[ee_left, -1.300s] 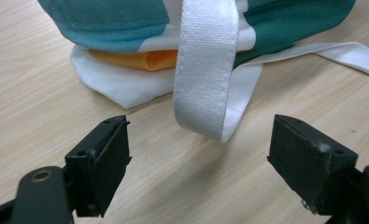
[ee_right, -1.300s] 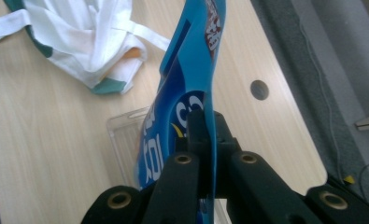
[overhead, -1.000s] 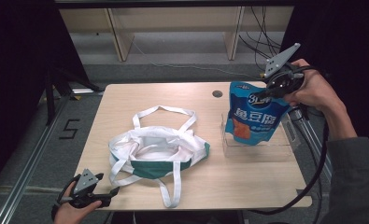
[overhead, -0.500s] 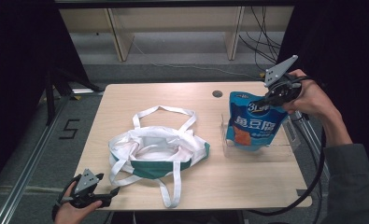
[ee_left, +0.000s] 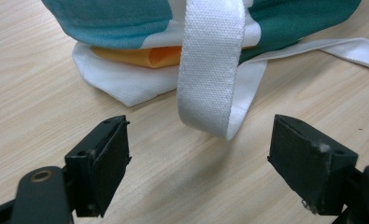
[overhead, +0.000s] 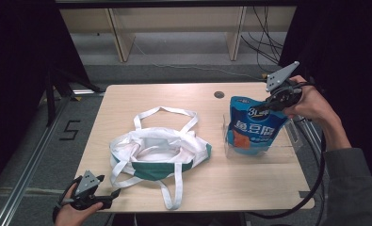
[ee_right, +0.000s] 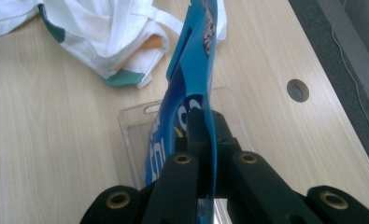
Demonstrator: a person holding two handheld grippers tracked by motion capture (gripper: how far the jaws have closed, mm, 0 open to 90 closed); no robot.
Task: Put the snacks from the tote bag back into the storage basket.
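Observation:
A blue snack pouch (overhead: 254, 127) hangs upright with its lower end in a clear plastic tray (overhead: 287, 149) at the table's right. My right gripper (overhead: 274, 100) is shut on the pouch's top right corner; in the right gripper view the pouch (ee_right: 191, 74) runs edge-on up from the closed jaws. A white and teal tote bag (overhead: 157, 153) lies open-mouthed at the middle of the table. My left gripper (overhead: 112, 194) stands open at the table's front left edge, and in the left gripper view a white strap (ee_left: 210, 70) of the bag lies just ahead of its parted jaws, untouched.
A round cable hole (overhead: 219, 94) sits in the table near the far edge. Wooden shelving legs (overhead: 120, 35) stand on the floor beyond the table. A black cable (overhead: 315, 188) trails from the right gripper past the table's right edge.
My right gripper has come down with the pouch, whose lower end now sits lower in the clear tray. The left gripper has kept still.

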